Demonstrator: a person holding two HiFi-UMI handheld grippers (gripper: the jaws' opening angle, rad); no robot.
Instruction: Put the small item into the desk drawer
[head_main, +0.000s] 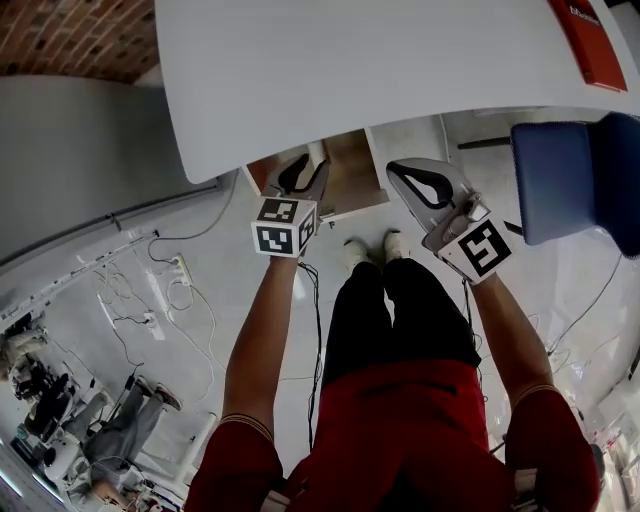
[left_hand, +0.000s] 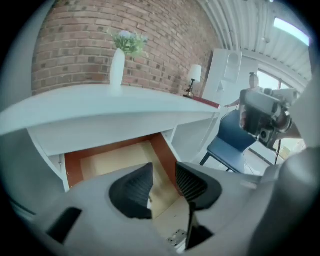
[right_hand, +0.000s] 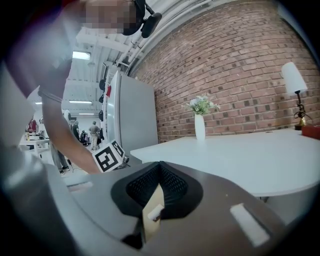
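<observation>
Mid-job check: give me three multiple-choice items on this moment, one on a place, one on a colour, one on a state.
1. The white vase stands: A on a shelf; B on the desk; C on a windowsill.
2. The chair is: A blue; B red; C green.
3. The right gripper is: A open and empty; B shut on a small tan item; C out of view.
Answers: B, it rests on the desktop; A, its seat shows blue; B, its jaws pinch the item.
</observation>
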